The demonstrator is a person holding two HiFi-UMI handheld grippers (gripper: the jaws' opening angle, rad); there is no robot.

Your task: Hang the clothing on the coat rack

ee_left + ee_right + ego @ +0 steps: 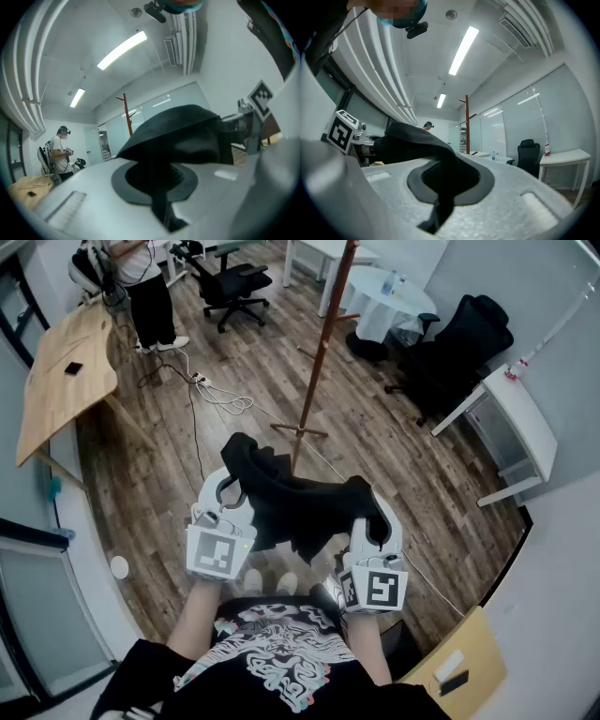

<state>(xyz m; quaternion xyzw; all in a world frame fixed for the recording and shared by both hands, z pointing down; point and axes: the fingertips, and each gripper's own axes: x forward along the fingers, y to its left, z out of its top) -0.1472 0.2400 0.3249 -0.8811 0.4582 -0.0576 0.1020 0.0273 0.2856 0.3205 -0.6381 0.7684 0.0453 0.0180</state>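
Left tongs (225, 487): clamped on one end of the black garment (291, 502). In the left gripper view the left tongs (161, 201) have dark cloth pinched in the slot between the pads, and the black garment (183, 133) bulges up beyond them.

Right tongs (376, 521): closed on the other end of the same cloth. In the right gripper view the right tongs (439, 199) have a fold of the black garment (412, 145) drawn down between the pads.

Black garment: held in the air between both tongs in front of the person's chest. It sags in the middle and its higher corner is at 10 o'clock in the head view.

Coat rack (323, 343): a brown wooden pole with short pegs, standing on the plank floor (244, 418) at 12 o'clock from the garment and apart from it. It shows beyond the cloth in both gripper views (125, 115) (466, 124).

Wooden counter (66, 371): at 10 o'clock, with a small dark object on top.

Standing person (145, 287): at 11 o'clock, near a black office chair (234, 282).

Cables (211, 390): loose on the floor at 11 o'clock.

Round white table (389, 296): at 1 o'clock, beyond the rack.

White counter (516, 418): at 2 o'clock by the wall, with a black chair (459, 343) beside it.
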